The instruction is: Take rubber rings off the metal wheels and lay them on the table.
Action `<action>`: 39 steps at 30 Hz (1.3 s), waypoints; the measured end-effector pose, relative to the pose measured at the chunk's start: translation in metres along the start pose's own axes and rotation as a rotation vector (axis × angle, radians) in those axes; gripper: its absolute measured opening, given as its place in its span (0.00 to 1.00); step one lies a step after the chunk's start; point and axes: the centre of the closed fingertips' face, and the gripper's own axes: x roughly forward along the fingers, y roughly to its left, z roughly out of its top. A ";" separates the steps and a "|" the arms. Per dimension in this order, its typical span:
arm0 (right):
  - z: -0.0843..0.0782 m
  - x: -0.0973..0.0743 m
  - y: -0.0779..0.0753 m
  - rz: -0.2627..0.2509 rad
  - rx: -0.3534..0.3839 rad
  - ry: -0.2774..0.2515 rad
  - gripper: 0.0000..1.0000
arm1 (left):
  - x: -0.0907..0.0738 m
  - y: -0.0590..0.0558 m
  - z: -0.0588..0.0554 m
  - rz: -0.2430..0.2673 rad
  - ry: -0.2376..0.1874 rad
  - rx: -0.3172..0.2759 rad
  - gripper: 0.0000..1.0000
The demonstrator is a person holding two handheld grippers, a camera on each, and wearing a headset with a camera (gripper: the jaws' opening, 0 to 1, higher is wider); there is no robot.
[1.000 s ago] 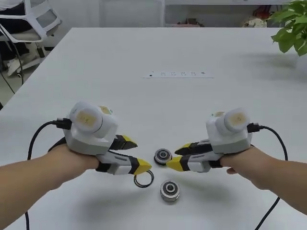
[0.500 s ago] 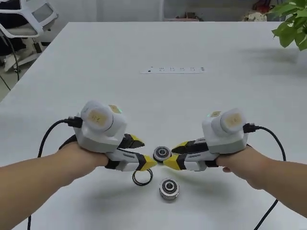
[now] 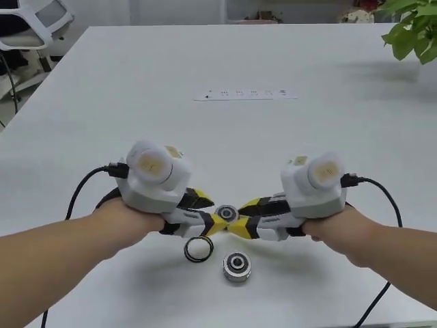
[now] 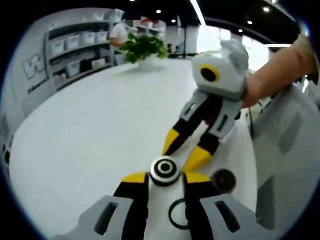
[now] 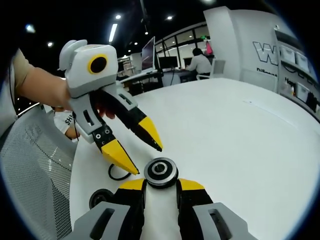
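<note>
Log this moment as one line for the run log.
left tool: open, tips at wheel | right tool: open, tips at wheel | ring: loose on table | second wheel: beside ring

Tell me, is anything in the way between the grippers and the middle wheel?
Nothing visible. The wheel sits right at the tips of the left gripper and right gripper. The ring and other wheel lie aside, nearer the person.

My left gripper and right gripper face tip to tip with a wheel between them, so neither can pass inward. On my side a ring and second wheel lie in the way. Beyond, the table runs open to the strip.
</note>
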 end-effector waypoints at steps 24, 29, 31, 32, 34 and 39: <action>-0.002 -0.003 0.000 0.003 -0.040 0.001 0.17 | 0.012 -0.001 0.003 0.010 0.002 0.041 0.14; -0.005 -0.005 0.000 0.004 -0.043 0.006 0.10 | 0.012 -0.001 0.003 0.011 -0.003 0.041 0.13; -0.005 -0.005 -0.001 0.002 -0.042 0.006 0.09 | 0.012 -0.001 0.003 0.014 -0.006 0.037 0.13; -0.005 -0.005 -0.001 0.002 -0.043 0.007 0.09 | 0.012 -0.001 0.003 0.015 -0.007 0.036 0.13; -0.005 -0.005 0.000 0.001 -0.040 0.007 0.09 | 0.012 -0.001 0.003 0.016 -0.009 0.034 0.13; -0.007 -0.006 0.000 0.004 -0.012 0.004 0.05 | 0.011 -0.001 0.002 0.022 -0.013 0.033 0.13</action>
